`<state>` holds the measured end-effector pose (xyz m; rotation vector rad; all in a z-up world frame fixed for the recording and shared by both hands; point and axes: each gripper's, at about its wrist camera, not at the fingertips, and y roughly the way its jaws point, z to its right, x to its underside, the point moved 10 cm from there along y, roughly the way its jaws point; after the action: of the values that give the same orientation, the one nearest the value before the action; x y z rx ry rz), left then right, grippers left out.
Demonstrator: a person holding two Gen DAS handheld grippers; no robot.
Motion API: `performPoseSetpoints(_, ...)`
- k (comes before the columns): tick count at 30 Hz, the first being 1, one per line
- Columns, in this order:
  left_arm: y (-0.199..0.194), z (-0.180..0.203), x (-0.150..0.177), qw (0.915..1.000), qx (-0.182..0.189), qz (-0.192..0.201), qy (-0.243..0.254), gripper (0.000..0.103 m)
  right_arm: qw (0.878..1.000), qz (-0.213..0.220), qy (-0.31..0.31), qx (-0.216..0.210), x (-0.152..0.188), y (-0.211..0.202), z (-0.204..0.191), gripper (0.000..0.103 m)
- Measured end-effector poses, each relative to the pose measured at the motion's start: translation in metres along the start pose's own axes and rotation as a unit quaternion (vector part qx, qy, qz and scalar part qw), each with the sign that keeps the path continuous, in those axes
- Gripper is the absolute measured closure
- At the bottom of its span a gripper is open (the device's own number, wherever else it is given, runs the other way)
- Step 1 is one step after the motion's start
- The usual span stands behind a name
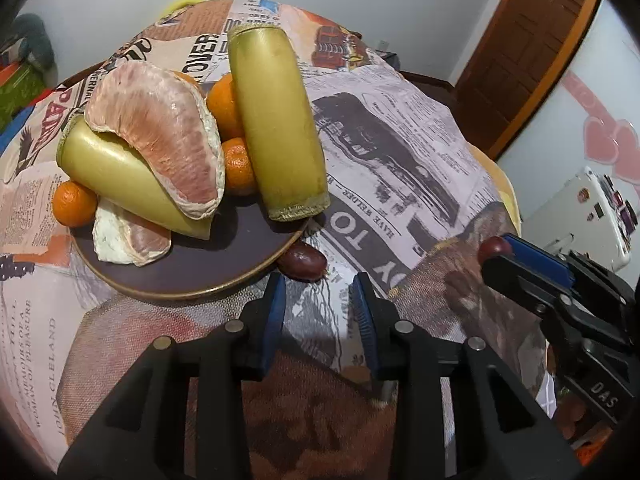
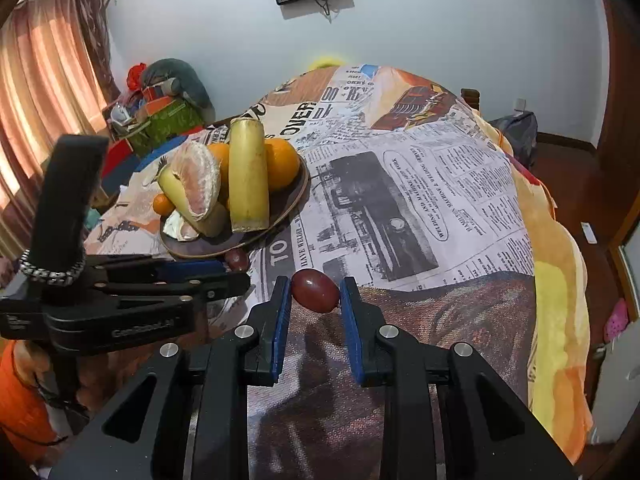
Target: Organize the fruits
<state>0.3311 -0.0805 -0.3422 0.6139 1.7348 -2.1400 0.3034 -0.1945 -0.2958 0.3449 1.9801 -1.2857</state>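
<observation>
A dark plate (image 1: 192, 276) (image 2: 292, 196) holds two yellow-green cane pieces (image 1: 276, 120) (image 2: 248, 176), pink pomelo segments (image 1: 160, 132) (image 2: 200, 180) and oranges (image 1: 74, 204) (image 2: 282, 164). A dark red fruit (image 1: 302, 264) (image 2: 237, 260) lies on the cloth against the plate's near rim. My left gripper (image 1: 320, 284) (image 2: 236, 274) is open just in front of it. My right gripper (image 2: 314, 286) (image 1: 494, 250) is shut on a second dark red fruit (image 2: 315, 290) (image 1: 494, 248), right of the plate.
The table is covered by a newspaper-print cloth (image 2: 420, 184) over a yellow blanket (image 2: 560, 280). Boxes and a grey plush (image 2: 176, 76) stand at the back left by curtains. A wooden door (image 1: 532, 40) and a white appliance (image 1: 580, 208) are at the right.
</observation>
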Motion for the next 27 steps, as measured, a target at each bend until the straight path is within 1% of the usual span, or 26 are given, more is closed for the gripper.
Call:
performPoseSetpoints(2, 0.001, -0.001, -0.003, 1.0000, -0.005, 0.004, -0.006, 0.068, 1.000, 0.002, 0.004, -0.003, 0.000, 0.000, 0.002, 0.080)
performPoseSetpoints(5, 0.005, -0.001, -0.004, 0.9998, 0.000, 0.000, -0.021, 0.069, 1.000, 0.004, 0.006, -0.005, 0.000, -0.002, 0.004, 0.080)
performPoseSetpoints(7, 0.007, -0.001, -0.006, 0.9997, -0.005, 0.001, -0.025, 0.072, 1.000, 0.005, 0.009, -0.008, 0.000, -0.001, 0.006, 0.080)
performPoseSetpoints(9, 0.009, -0.003, -0.006, 0.9996, -0.013, 0.003, -0.027, 0.079, 1.000, 0.005, 0.011, -0.008, 0.000, -0.001, 0.008, 0.080)
performPoseSetpoints(11, 0.009, -0.006, -0.006, 0.9994, -0.020, 0.004, -0.027, 0.084, 1.000, 0.004, 0.013, -0.010, 0.001, 0.000, 0.008, 0.080)
performPoseSetpoints(15, 0.008, -0.007, -0.005, 0.9995, -0.012, 0.003, -0.028, 0.085, 1.000, 0.003, 0.013, -0.011, 0.001, 0.000, 0.008, 0.080)
performPoseSetpoints(21, -0.007, -0.003, 0.003, 0.9999, 0.000, 0.004, -0.012, 0.085, 1.000, 0.002, 0.006, -0.010, -0.001, -0.001, 0.002, 0.080)
performPoseSetpoints(24, -0.022, -0.005, 0.007, 0.9999, 0.004, 0.013, -0.005, 0.085, 1.000, 0.003, -0.001, -0.010, -0.003, -0.002, -0.004, 0.079)
performPoseSetpoints(27, -0.038, -0.013, 0.006, 0.9996, -0.002, 0.029, -0.001, 0.085, 1.000, 0.002, -0.010, -0.012, -0.006, 0.000, -0.013, 0.079)
